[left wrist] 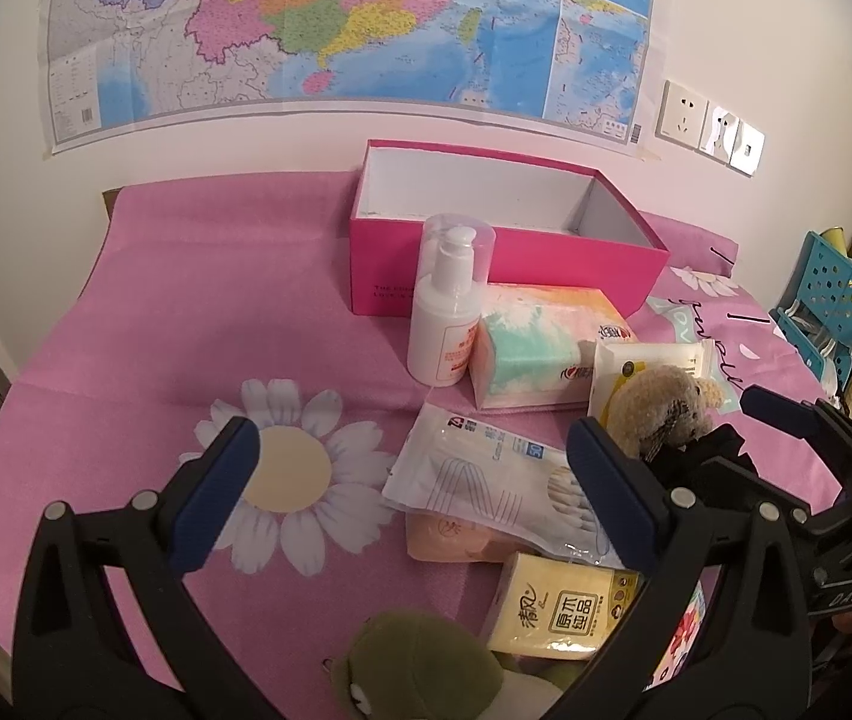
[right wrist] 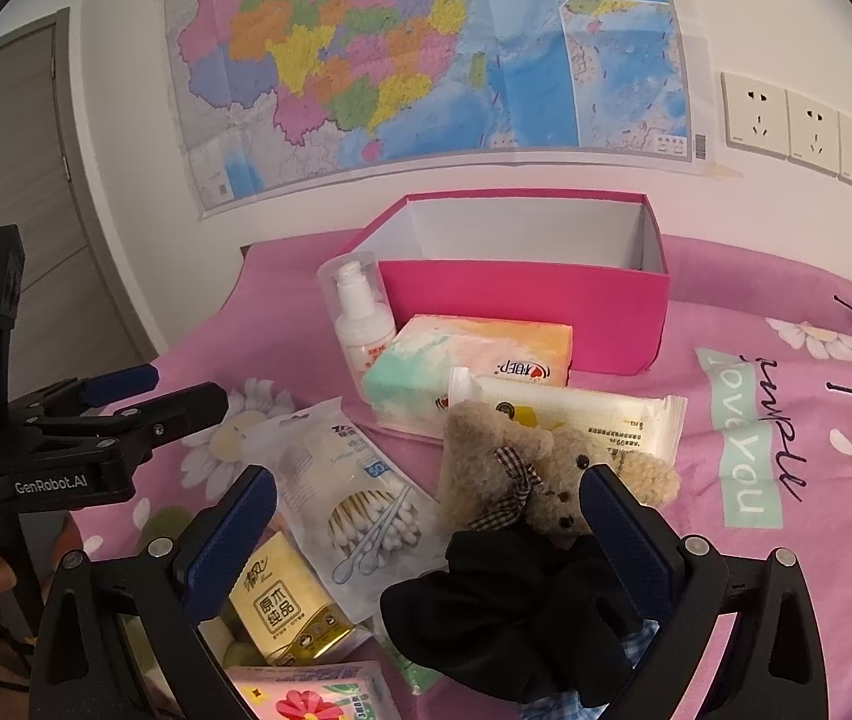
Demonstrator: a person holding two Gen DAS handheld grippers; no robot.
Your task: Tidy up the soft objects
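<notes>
An open pink box [left wrist: 510,252] [right wrist: 522,306] stands at the back of the pink cloth. In front lie a pastel tissue pack [left wrist: 540,342] [right wrist: 468,366], a wet-wipes pack [left wrist: 660,366] [right wrist: 576,414], a tan teddy bear [left wrist: 660,408] [right wrist: 522,468], a black scrunchie [right wrist: 510,618], a cotton-swab bag [left wrist: 486,474] [right wrist: 348,492], a yellow tissue pack [left wrist: 564,606] [right wrist: 282,606] and a green plush [left wrist: 420,666]. My left gripper [left wrist: 414,492] is open above the swab bag. My right gripper [right wrist: 426,546] is open around the scrunchie and bear.
A white pump bottle [left wrist: 447,306] [right wrist: 360,318] stands left of the tissue pack. A flowered pack [right wrist: 312,693] lies at the near edge. A blue basket [left wrist: 828,306] is off the right side. A map and wall sockets [right wrist: 798,123] are behind.
</notes>
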